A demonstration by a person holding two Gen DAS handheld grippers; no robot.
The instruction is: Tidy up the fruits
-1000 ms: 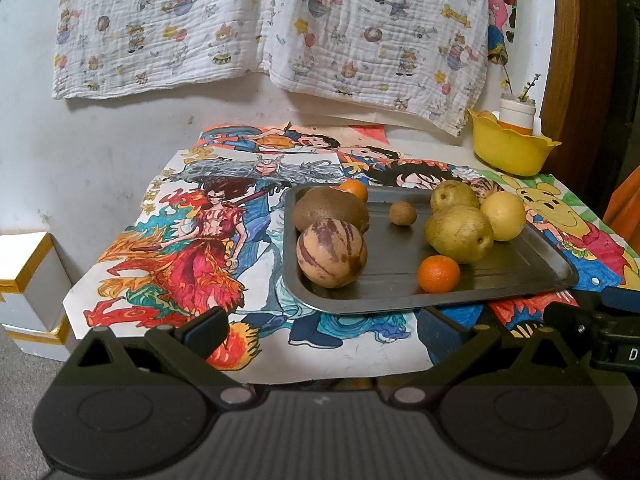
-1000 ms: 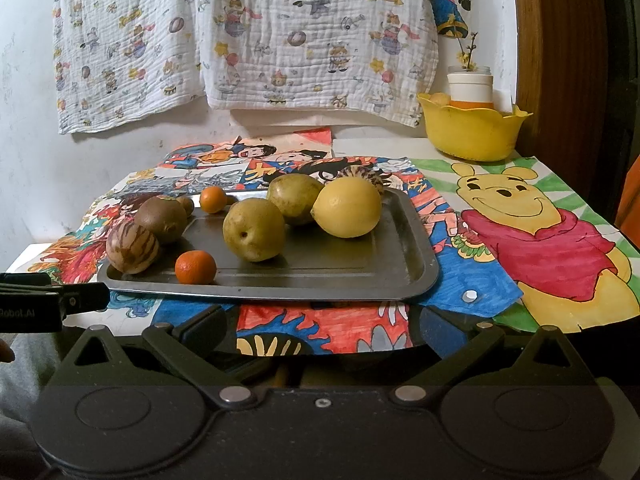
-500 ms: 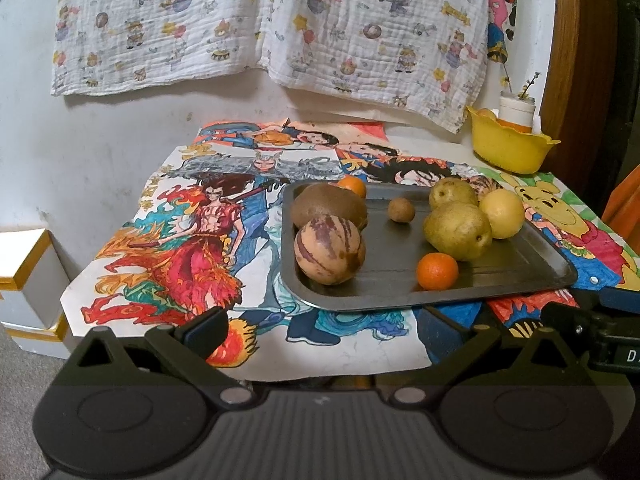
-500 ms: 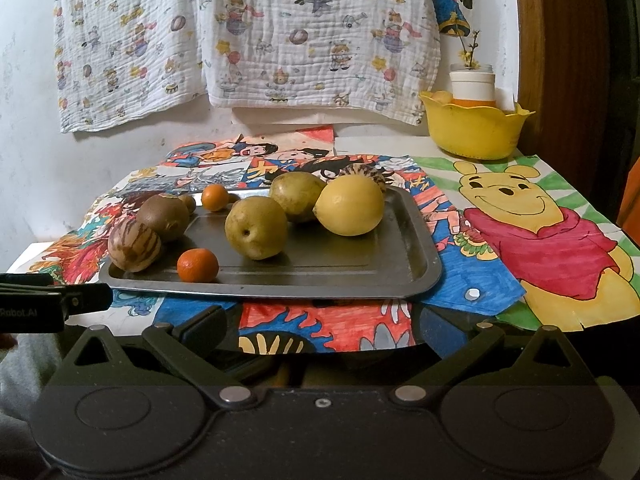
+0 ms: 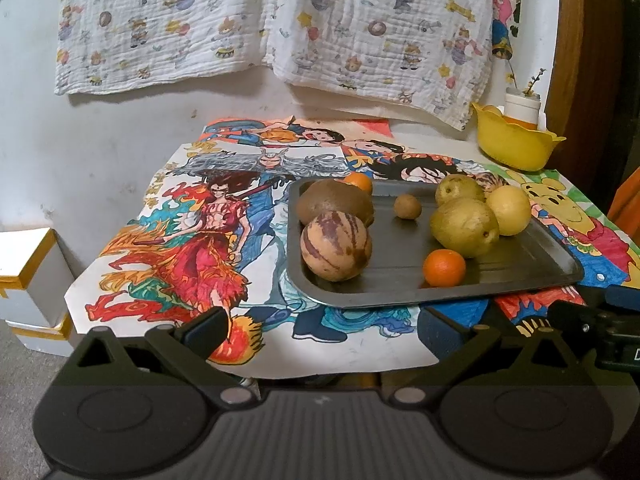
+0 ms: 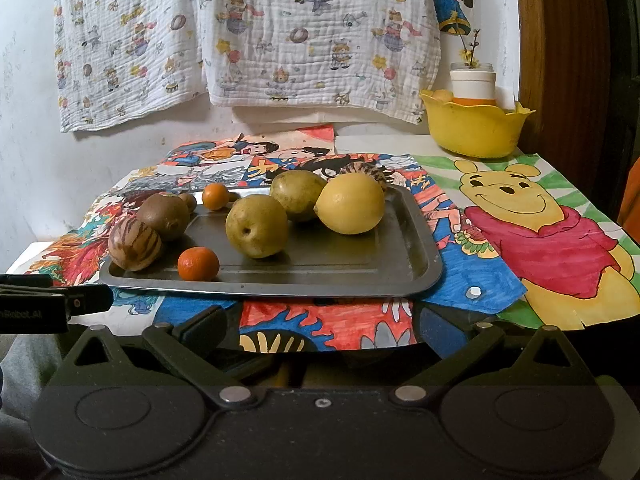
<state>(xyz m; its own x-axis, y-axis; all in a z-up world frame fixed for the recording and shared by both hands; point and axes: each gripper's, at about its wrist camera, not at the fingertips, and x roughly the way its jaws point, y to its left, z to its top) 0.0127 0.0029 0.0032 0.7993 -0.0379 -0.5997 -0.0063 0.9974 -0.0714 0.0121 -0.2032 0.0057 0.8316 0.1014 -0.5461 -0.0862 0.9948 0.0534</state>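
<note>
Left gripper (image 5: 320, 330): fingers spread wide, nothing between them, low before the table's front edge, short of the tray (image 5: 400, 296). Right gripper (image 6: 320, 330): likewise spread and empty, just before the front edge, its fingers (image 6: 202, 330) under the tray's near rim. Left gripper also visible as a dark bar at the right view's left margin.

Tray: grey metal, on the coloured drawings (image 5: 192, 240) covering the table, nearer the front edge than the back. On the tray, left end: striped melon (image 5: 335, 246) at the near left corner, touching a brown fruit (image 5: 334, 204) behind it. Far left corner: an orange (image 5: 359, 181), partly hidden by the brown fruit. Small brown fruit (image 5: 407, 206) apart, toward the far rim. Near rim, middle: a second orange (image 5: 444, 267), just beside a green pear (image 5: 464, 228). Behind that: another pear (image 5: 458, 190) and a lemon (image 5: 509, 210), the three packed close. Right end of the tray bare.

Back right corner of the table: yellow bowl (image 6: 474, 130) holding a white jar (image 6: 473, 84) with a twig. Bear drawing (image 6: 536, 224) along the right edge. Printed cloth (image 6: 248, 36) hanging on the wall behind. White box (image 5: 28, 280) on the floor, left of the table.
</note>
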